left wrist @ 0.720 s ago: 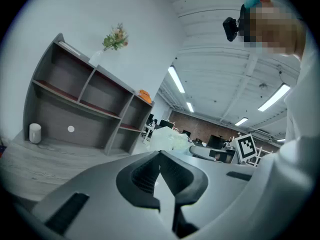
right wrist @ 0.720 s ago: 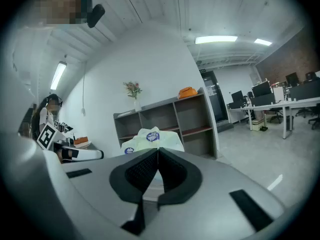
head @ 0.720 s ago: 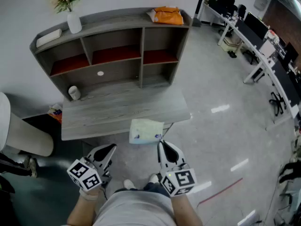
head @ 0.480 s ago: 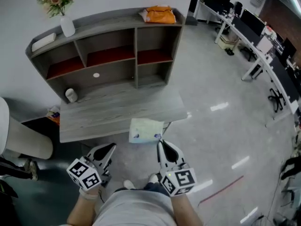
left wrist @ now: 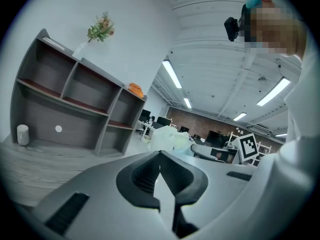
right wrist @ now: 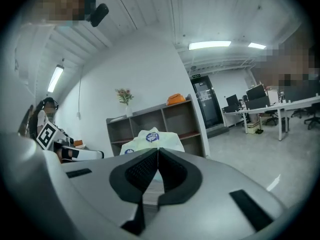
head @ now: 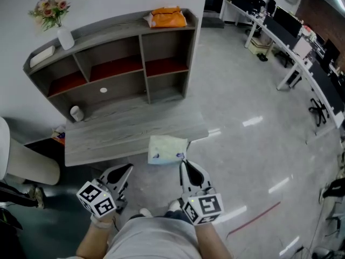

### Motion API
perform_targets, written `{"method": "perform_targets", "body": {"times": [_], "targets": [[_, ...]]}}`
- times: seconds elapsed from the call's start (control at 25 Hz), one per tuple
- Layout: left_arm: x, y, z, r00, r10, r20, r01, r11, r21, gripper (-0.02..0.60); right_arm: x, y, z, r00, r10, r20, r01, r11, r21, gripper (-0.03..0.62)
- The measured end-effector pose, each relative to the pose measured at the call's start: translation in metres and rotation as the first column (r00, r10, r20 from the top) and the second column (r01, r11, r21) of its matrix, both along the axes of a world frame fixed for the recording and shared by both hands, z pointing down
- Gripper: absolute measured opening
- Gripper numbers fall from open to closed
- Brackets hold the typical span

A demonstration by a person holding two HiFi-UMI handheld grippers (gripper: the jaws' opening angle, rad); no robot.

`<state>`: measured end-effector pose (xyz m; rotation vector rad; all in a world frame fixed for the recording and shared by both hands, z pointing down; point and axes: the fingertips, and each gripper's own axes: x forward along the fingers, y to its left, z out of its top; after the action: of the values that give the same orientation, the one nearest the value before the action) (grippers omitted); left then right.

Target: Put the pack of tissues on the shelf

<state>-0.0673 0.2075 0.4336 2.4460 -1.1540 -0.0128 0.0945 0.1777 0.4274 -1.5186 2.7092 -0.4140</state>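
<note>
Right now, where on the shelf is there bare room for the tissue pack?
Shelf top: bare between the vase and the orange pack. The three upper cubbies look empty, red floors showing. Crowded: the top's left end, with vase and flat white item; a white cup sits at the lower left.

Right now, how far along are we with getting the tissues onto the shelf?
Done: the pack of tissues is off the desk and clamped in the right tongs. In hand: it hangs at the desk's near edge, short of the shelf; the left tongs are shut and empty. Left: carry it to the shelf, set it down, release.
</note>
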Motion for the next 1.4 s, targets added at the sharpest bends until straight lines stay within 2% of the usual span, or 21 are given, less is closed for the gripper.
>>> {"method": "perform_targets", "body": {"times": [0.36, 0.64, 0.96, 1.4], "targets": [[0.062, -0.020, 0.003, 1.000, -0.010, 0.024, 0.010, 1.000, -0.001, 0.015, 0.063, -0.015, 0.007, 1.000, -0.001, 0.027, 0.001, 1.000, -0.002, 0.020], [0.082, -0.038, 0.006, 0.999, -0.004, 0.037, 0.004, 1.000, -0.010, 0.015, 0.087, -0.034, 0.015, 0.998, 0.026, 0.053, -0.025, 0.999, -0.024, 0.020], [0.078, -0.087, 0.016, 0.999, 0.032, 0.020, -0.032, 0.999, -0.019, 0.015, 0.089, -0.075, 0.028, 0.996, 0.076, 0.043, -0.073, 0.996, -0.058, 0.020], [0.044, -0.192, 0.016, 0.993, 0.120, -0.001, -0.120, 0.992, -0.027, 0.015, 0.057, -0.168, 0.030, 0.990, 0.143, 0.000, -0.143, 0.987, -0.075, 0.020]]}}
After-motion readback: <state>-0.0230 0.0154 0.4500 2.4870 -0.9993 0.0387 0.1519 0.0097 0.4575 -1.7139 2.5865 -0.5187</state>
